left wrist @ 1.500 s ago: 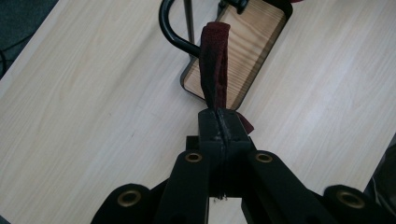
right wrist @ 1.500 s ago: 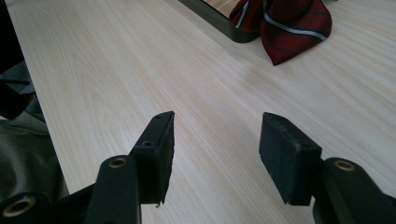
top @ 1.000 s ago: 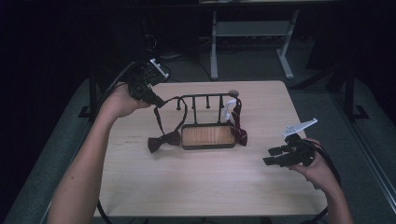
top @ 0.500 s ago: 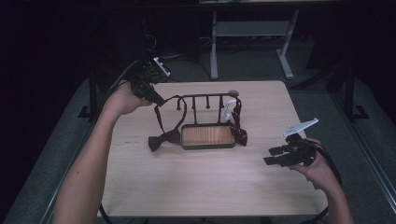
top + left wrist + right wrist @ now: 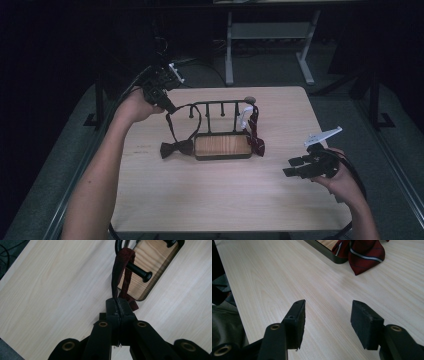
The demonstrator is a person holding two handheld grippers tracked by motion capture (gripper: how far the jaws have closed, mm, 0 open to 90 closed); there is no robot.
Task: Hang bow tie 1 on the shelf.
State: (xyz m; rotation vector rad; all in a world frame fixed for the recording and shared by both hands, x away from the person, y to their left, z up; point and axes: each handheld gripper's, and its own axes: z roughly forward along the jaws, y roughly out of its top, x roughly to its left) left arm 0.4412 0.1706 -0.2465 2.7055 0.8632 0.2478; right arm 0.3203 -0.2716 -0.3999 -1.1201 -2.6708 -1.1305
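A black peg rack (image 5: 222, 104) on a wooden base (image 5: 222, 146) stands mid-table. A dark maroon bow tie (image 5: 176, 148) lies at the base's left end, and its strap (image 5: 170, 122) rises to my left gripper (image 5: 167, 106), held above the rack's left end. In the left gripper view that gripper (image 5: 117, 302) is shut on the strap (image 5: 120, 267), which loops over a black peg (image 5: 138, 271). A red striped tie (image 5: 256, 135) hangs at the rack's right end. My right gripper (image 5: 295, 167) rests low at the table's right, open (image 5: 327, 320) and holding nothing, with the striped tie (image 5: 362, 252) beyond it.
A white strap-like piece (image 5: 243, 116) hangs on the rack beside the striped tie. The light wooden table (image 5: 215, 200) has bare room in front of the rack. A metal-legged stand (image 5: 270, 35) is on the dark floor behind the table.
The left hand has barely shifted and the strap stays in its jaws. The right gripper has kept still.
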